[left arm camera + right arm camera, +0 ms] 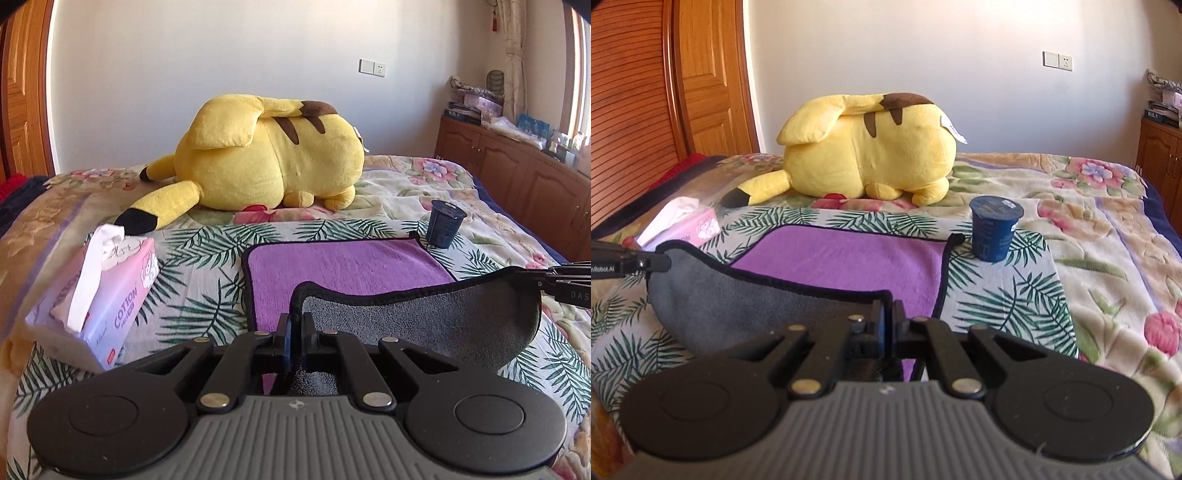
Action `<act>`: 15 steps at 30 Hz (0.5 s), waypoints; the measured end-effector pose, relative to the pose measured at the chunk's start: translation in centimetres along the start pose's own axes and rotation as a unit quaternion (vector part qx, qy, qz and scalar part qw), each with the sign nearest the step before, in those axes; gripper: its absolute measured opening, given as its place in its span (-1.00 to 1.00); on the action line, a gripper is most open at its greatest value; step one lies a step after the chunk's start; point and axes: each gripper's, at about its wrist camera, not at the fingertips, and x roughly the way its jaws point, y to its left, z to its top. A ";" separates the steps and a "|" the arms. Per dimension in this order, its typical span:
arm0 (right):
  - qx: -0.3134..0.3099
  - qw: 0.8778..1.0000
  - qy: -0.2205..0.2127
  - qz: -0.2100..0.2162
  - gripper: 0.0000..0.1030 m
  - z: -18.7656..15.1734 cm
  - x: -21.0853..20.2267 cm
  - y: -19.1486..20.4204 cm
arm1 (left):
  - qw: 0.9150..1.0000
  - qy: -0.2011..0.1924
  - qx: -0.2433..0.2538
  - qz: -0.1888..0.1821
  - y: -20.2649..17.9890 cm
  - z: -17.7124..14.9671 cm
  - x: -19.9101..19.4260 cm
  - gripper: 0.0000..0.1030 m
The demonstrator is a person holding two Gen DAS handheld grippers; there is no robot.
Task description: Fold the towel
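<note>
The towel [343, 266] is purple on top and grey underneath, with a dark hem. It lies on the bed. Its near edge is lifted, so the grey side [424, 328] sags between the two grippers. My left gripper [295, 321] is shut on the near left corner. My right gripper [888, 310] is shut on the near right corner. In the left wrist view the right gripper [554, 284] enters from the right. In the right wrist view the left gripper [646, 263] enters from the left, and the towel [849, 258] lies ahead.
A dark blue cup [445, 223] stands just beyond the towel's far right corner, also in the right wrist view [995, 233]. A pink tissue pack [99, 295] lies left of the towel. A big yellow plush [273, 158] lies behind. Wooden cabinets [517, 173] line the right.
</note>
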 end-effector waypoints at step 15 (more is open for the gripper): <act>-0.013 1.000 -0.025 0.011 -0.92 2.8 2.0 -1.1 | 1.000 -0.015 0.010 0.005 0.4 2.6 1.2 -1.00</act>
